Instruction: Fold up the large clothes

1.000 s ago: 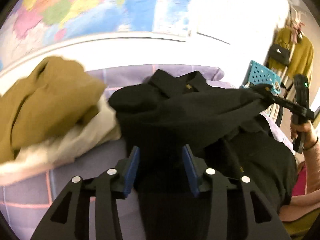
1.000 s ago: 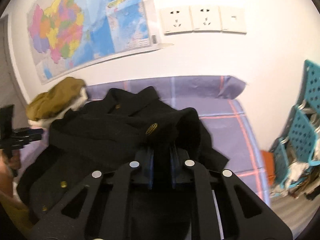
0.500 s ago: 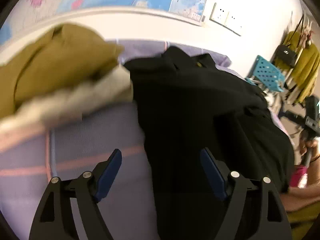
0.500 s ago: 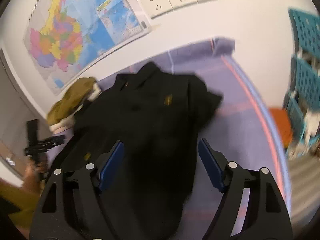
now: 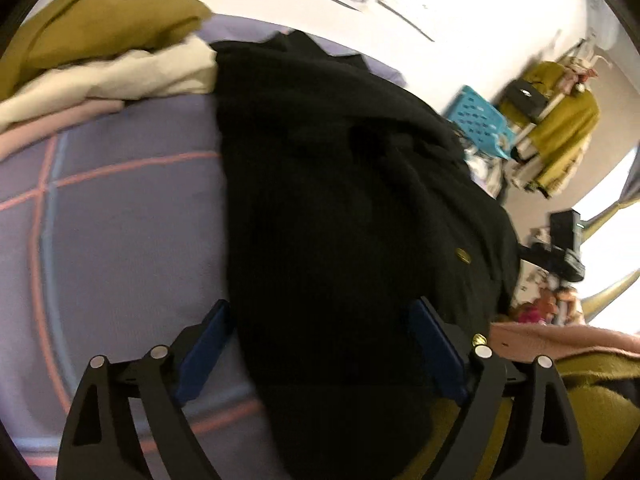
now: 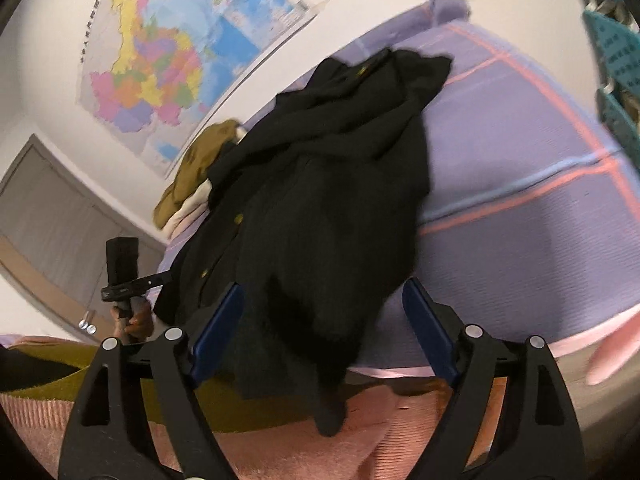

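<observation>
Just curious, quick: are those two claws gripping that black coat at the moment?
Left gripper: open, holding nothing, over the black coat.
Right gripper: open, holding nothing.

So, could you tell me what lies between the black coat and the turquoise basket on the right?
In the right wrist view, only bare purple bedspread with pink stripes separates the black coat from the turquoise basket.

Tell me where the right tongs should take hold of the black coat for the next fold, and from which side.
Grip the black coat at its bottom hem, the tongue of cloth that hangs over the near edge of the purple bed. Come from the near side, since that edge droops free. The right tongs are open, as are the left tongs.
</observation>
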Demonstrator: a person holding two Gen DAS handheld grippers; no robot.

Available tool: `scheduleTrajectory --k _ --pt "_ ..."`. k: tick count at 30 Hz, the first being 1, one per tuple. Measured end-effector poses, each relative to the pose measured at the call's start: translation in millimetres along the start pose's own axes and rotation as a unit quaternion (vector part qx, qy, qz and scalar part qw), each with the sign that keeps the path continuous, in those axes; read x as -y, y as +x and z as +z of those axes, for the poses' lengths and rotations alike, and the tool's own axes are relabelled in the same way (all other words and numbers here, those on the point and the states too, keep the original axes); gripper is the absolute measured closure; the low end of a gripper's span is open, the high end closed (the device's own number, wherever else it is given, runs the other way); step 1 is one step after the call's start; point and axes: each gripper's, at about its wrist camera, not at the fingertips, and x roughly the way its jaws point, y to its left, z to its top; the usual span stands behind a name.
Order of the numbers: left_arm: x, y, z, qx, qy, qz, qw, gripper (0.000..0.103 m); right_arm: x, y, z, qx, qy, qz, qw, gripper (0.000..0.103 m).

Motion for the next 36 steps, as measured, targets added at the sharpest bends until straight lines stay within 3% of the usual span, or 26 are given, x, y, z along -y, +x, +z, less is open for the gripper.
scheduleTrajectory --k 3,4,6,8,9,10,12,15,17,18,19,20,21,24,28,32,34,36 --pt "9.1 0.4 -7.1 -0.005 0.006 -0.005 1.0 0.014 -8.8 5.9 -2.5 0.004 -0.016 0.004 1.0 0.022" --pt "10.7 0.3 -8.7 -0.006 0.003 -0.014 0.9999 0.014 -11.3 8.2 -3.4 0.001 -0.017 0.017 1.0 0.03" --pt "12.2 2.4 -8.3 -0.011 -0.007 -0.05 0.9987 0.015 -14.0 15.9 -3.7 -0.011 -0.019 0.044 0.999 0.033" --pt "16.7 8.4 -9.7 -0.016 -0.014 -0.071 0.9972 0.028 -20.6 23.4 -5.4 -0.02 -0.037 0.034 0.999 0.041" --pt "18.5 11.2 -10.1 -0.015 -0.014 -0.062 0.9979 0.037 -22.5 24.4 -5.5 -0.019 -0.041 0.035 0.998 0.046" --pt "19.6 11.6 -9.8 -0.008 -0.013 -0.049 0.9987 0.055 -22.5 24.3 -5.2 -0.017 -0.038 0.042 0.998 0.056" --pt "17.0 16.4 -7.9 -0.01 -0.027 -0.04 0.9988 0.066 -18.7 23.3 -5.0 -0.011 -0.019 0.076 0.997 0.063" --pt "15.0 14.9 -8.1 -0.002 -0.038 -0.046 0.9982 0.064 -16.5 25.4 -7.6 -0.01 -0.015 0.066 0.998 0.057" --pt "16.4 15.7 -8.8 -0.001 -0.045 -0.062 0.9971 0.051 -17.8 26.1 -8.8 -0.008 -0.015 0.076 0.997 0.053" --pt "17.7 16.2 -9.1 0.001 -0.048 -0.064 0.9968 0.052 -19.9 26.5 -9.2 -0.01 -0.019 0.076 0.997 0.054" --pt "20.8 17.6 -8.7 0.001 -0.045 -0.052 0.9976 0.065 -19.8 26.4 -9.7 -0.01 -0.019 0.077 0.997 0.062" --pt "22.4 18.5 -8.6 0.0 -0.044 -0.048 0.9979 0.074 -21.2 27.7 -10.3 -0.011 -0.018 0.089 0.996 0.08" --pt "23.6 20.1 -8.7 -0.001 -0.049 -0.048 0.9976 0.078 -22.3 28.0 -11.1 -0.011 -0.016 0.095 0.995 0.083" --pt "25.9 8.8 -4.8 0.024 -0.058 -0.053 0.9966 0.083 -29.1 15.1 -9.9 0.013 -0.009 0.133 0.991 0.084" --pt "28.9 -29.6 4.2 0.079 -0.069 -0.085 0.9908 0.084 -53.2 -28.0 3.5 0.087 -0.025 0.17 0.981 0.085" --pt "32.5 -66.7 10.3 0.131 -0.071 -0.103 0.9834 0.084 -73.8 -58.5 12.5 0.131 -0.045 0.203 0.969 0.085" --pt "33.7 -80.9 11.1 0.151 -0.071 -0.107 0.9802 0.084 -79.4 -65.4 14.2 0.138 -0.051 0.22 0.964 0.085" --pt "28.9 -84.6 12.0 0.15 -0.082 -0.117 0.9782 0.084 -78.0 -65.4 15.5 0.134 -0.042 0.215 0.966 0.085"
